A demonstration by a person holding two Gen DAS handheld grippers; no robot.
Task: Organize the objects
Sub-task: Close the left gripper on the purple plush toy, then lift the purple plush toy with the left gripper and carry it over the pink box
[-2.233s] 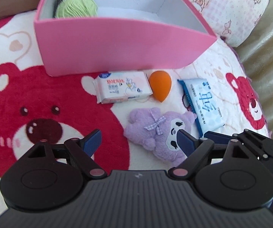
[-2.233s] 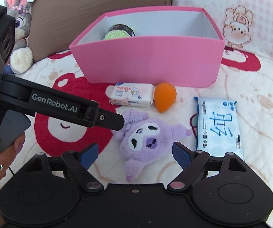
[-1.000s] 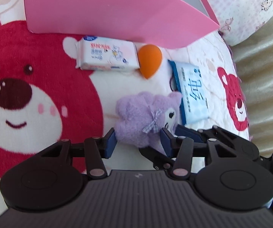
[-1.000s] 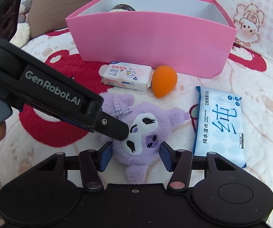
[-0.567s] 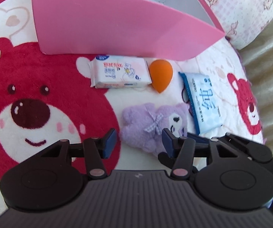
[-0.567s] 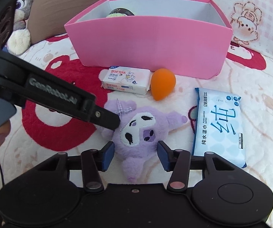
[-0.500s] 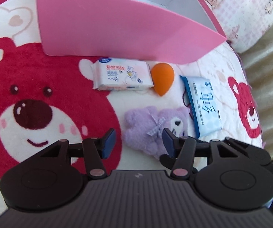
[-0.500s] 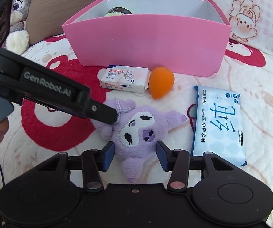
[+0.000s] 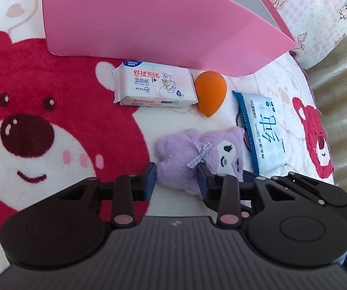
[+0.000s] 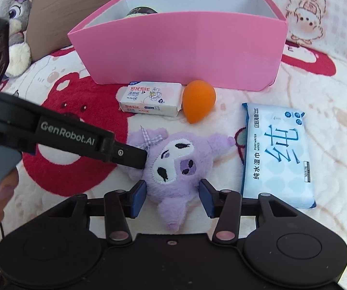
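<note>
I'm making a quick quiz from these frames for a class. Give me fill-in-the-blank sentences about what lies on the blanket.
1. The orange sponge lies in front of the ____ box.
2. The purple plush toy has a checked ____ near its ear.
3. Between the small wipes pack and the blue wipes pack lies the ____ sponge.

Missing words: pink; bow; orange
</note>
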